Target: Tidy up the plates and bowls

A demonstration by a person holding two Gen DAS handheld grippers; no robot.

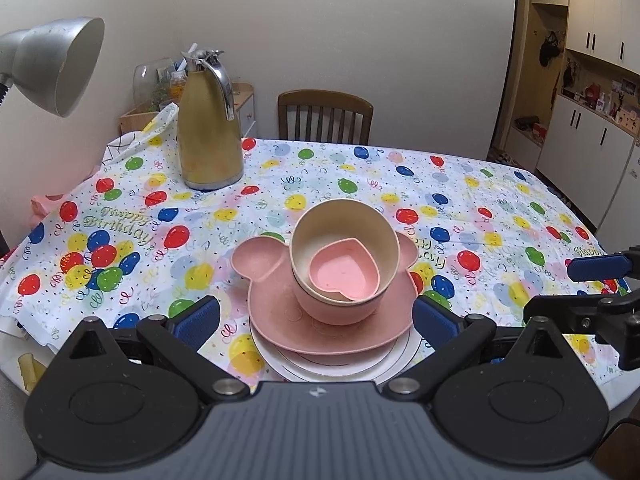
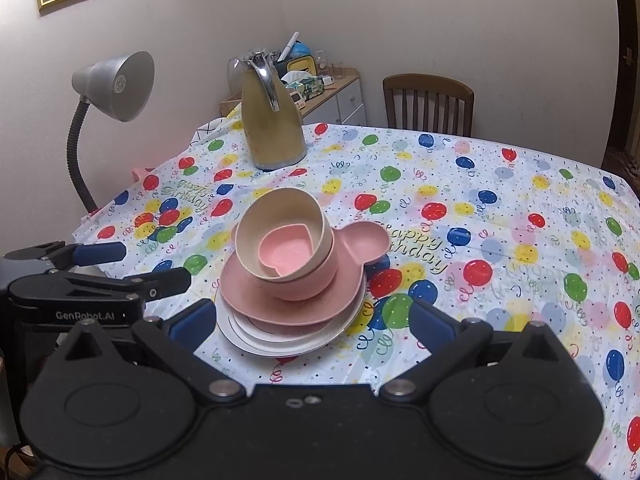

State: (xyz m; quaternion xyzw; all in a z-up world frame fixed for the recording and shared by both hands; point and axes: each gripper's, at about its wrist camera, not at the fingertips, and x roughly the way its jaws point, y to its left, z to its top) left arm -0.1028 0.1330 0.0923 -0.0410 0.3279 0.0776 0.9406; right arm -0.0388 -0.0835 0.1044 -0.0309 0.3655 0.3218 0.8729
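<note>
Balloon-print tablecloth [image 1: 460,184] carried the stack [image 1: 340,280] dead ahead of my left gripper [image 1: 316,320], nearer than my right gripper [image 2: 312,324]; both gaped empty.

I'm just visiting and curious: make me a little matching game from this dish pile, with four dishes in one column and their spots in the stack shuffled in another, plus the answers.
Dishes:
1. small pink heart-shaped dish
2. cream round bowl
3. pink mouse-eared divided plate
4. white round plate with a thin dark rim line

Spots:
A. at the bottom, on the balloon tablecloth
B. nested in a pink round bowl
C. directly under that pink bowl
D. innermost, on top

Pairs: 1-D, 2-B, 3-C, 4-A
</note>
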